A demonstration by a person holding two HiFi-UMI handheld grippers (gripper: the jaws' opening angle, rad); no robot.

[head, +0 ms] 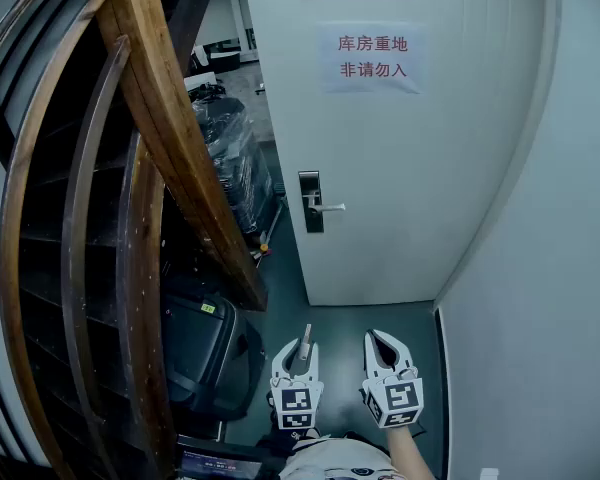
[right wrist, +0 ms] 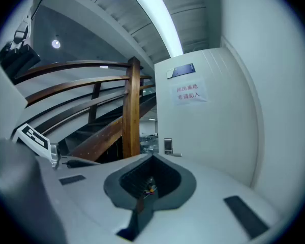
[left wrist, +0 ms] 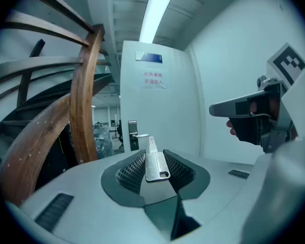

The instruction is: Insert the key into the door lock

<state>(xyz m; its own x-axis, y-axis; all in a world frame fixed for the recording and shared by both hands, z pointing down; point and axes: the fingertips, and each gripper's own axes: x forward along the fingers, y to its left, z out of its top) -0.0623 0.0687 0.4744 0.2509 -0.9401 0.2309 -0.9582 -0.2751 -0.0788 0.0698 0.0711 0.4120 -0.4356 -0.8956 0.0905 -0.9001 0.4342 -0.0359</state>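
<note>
The white door (head: 400, 168) stands shut ahead, with a dark lock plate (head: 310, 201) and a silver lever handle (head: 327, 207) on its left side. My left gripper (head: 298, 350) is low in the head view, well short of the door, shut on a flat silver key (head: 304, 340). In the left gripper view the key (left wrist: 155, 161) lies between the ribbed pads (left wrist: 131, 171), its blade pointing toward the lock plate (left wrist: 133, 135). My right gripper (head: 383, 344) hangs beside the left one, shut and holding nothing. The right gripper view also shows the lock plate (right wrist: 168, 146).
A curved wooden stair rail (head: 170, 118) and dark staircase fill the left. A black case (head: 200, 353) sits on the floor under it. A grey wall (head: 560, 298) closes the right side. A paper sign (head: 370, 57) is stuck high on the door.
</note>
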